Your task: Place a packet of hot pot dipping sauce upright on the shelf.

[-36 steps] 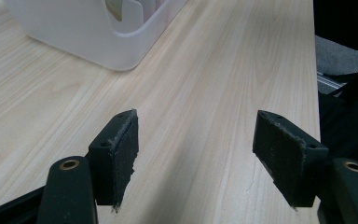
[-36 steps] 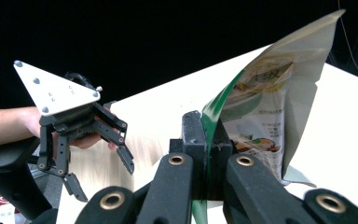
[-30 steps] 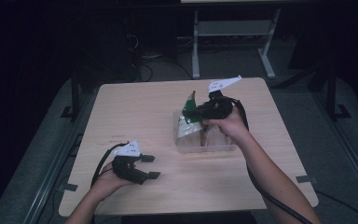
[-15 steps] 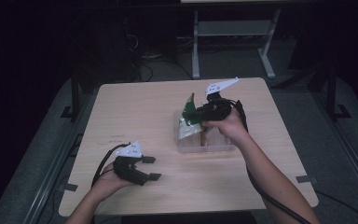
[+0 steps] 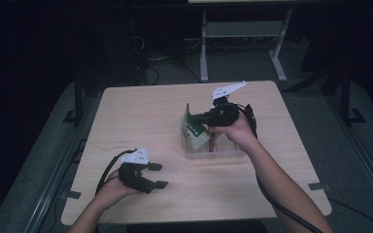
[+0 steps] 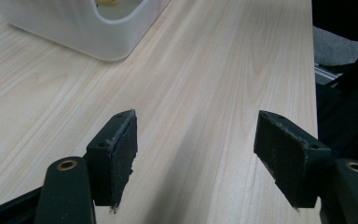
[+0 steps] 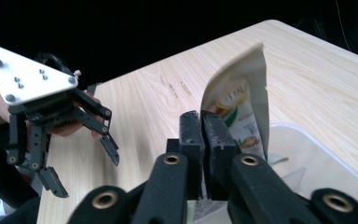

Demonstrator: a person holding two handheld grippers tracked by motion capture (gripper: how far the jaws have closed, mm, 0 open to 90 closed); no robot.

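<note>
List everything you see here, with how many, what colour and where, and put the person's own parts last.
Table: one, light wood, centre of the high view.
Plastic bin: one, clear to white, right of the table's middle.
Snack packet: one, white with green print, upright over the bin, pinched by the right tool.
Metal frame: one, pale grey, on the floor behind the table.
Left tool: one, black, jaws apart over bare table near the front left.
Right tool: one, black, above the bin; its jaws have just been opening slightly, packet between them.
Forearms: two, entering from the bottom.
</note>
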